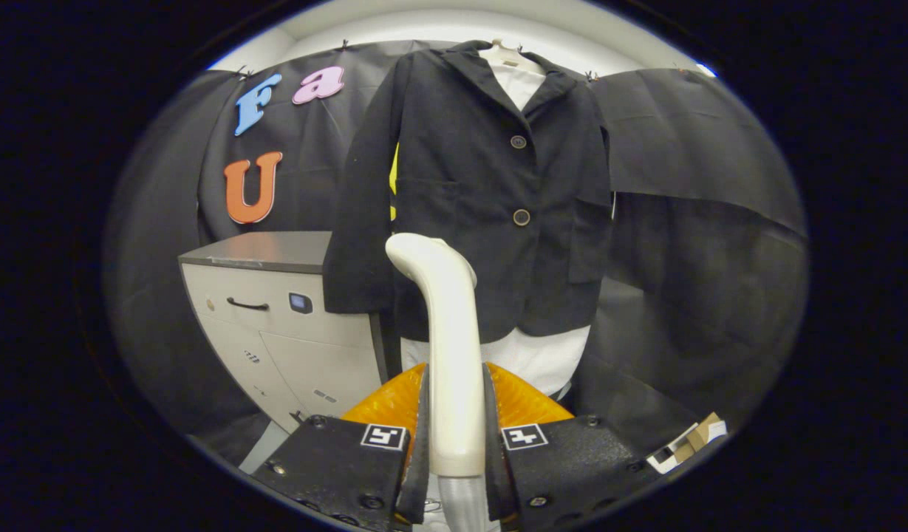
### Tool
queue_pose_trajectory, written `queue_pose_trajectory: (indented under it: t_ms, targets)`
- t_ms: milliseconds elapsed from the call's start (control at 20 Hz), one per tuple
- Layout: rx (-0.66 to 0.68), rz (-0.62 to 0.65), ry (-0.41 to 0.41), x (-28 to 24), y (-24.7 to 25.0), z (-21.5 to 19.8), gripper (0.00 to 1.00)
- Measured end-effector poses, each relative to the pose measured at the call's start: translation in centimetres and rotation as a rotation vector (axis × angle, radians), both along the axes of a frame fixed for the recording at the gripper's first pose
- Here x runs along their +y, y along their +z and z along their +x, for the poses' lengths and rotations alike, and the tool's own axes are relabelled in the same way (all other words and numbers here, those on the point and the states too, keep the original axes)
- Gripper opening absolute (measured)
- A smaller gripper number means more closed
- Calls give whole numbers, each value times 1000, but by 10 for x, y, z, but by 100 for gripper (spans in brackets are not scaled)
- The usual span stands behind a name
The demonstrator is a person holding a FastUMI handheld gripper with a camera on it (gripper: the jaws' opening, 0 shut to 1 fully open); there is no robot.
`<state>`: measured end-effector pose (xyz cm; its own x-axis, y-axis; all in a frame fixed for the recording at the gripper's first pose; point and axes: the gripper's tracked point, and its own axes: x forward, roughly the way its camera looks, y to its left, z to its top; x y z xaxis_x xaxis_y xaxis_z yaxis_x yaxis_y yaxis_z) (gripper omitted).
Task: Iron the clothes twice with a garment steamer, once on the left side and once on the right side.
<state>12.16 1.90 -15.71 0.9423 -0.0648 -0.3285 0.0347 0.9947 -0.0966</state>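
Gripper [454, 436] pinches steamer [448, 332] handle, bottom centre. Jacket [490, 192] hangs centre frame, apart from the head. Advice: bring the head flush to one front panel, stroke slowly down.

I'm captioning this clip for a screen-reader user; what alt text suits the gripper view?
The gripper is shut on the cream steamer handle, jaws pressing both its sides, its head raised just short of a dark jacket on a hanger over a white shirt. Beside the jacket stands a grey cabinet.
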Motion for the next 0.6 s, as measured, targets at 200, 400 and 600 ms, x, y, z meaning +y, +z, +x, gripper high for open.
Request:
queue_pose_trajectory:
  t_ms: [200,400,600]
  targets:
    - [-4,16,-10,-2,1,-10,34]
    - [-77,46,-20,-15,49,-24,34]
    - [-181,77,-39,-42,114,-31,34]
